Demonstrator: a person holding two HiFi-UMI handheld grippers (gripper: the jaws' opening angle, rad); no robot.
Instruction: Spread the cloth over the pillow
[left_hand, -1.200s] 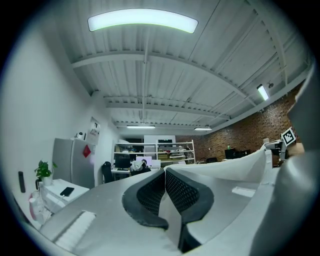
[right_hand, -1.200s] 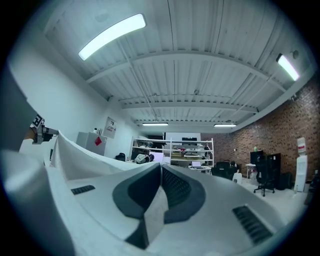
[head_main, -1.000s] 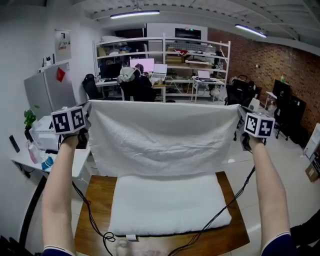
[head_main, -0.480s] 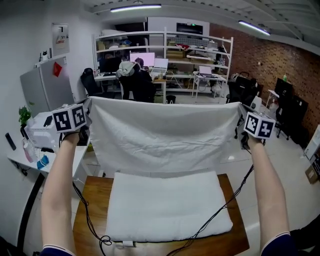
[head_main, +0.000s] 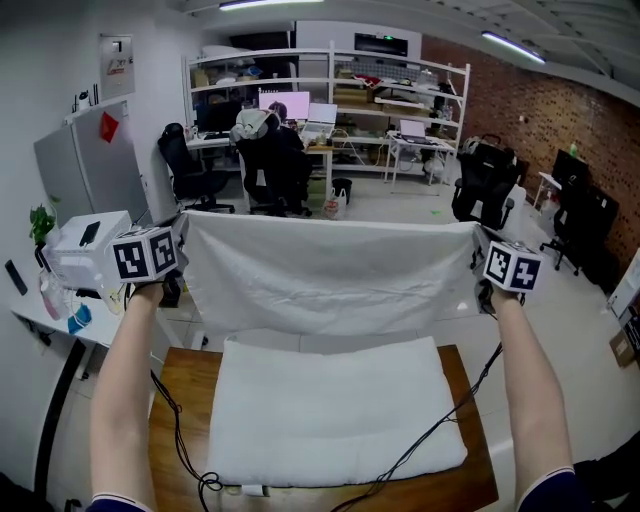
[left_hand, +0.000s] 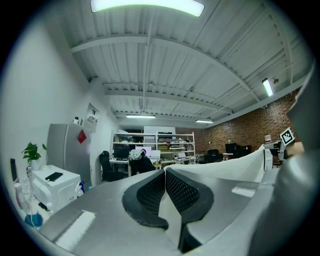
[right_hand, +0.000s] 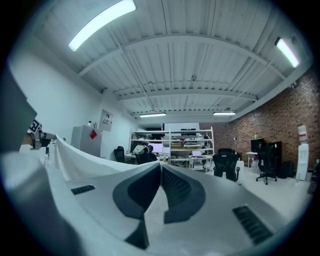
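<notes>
both grippers have come down since a second ago, and the cloth (head_main: 330, 275) has dropped with them: its top edge was up across the far shelves and now runs below the desk chairs, while its lower hem has sunk to the far edge of the pillow (head_main: 335, 410). left gripper (head_main: 178, 236) is clenched on the cloth's top left corner. the left gripper view settles it: two ribbed black pads pinched together, white fabric running out between them and off to the right. same story for the right gripper (head_main: 478, 243) on the top right corner, jaws pinched on the fabric, the sheet stretching away to the left in the right gripper view. arms are out straight, and the cloth is pulled taut between them like a curtain, hanging upright with a few creases near the middle. it hangs just beyond the pillow's far side, not yet over it; whether the hem touches the pillow i can't tell. the pillow lies flat and white, filling most of the wooden table (head_main: 190, 370), its whole top face uncovered. black cables (head_main: 207, 483) trail from the grippers, one over the table's left side, one across the pillow's near right corner. behind the cloth a person (head_main: 268, 140) sits at a desk by the white shelves (head_main: 330, 85). grey fridge (head_main: 85, 170) on the left, brick wall (head_main: 520, 110) on the right.
</notes>
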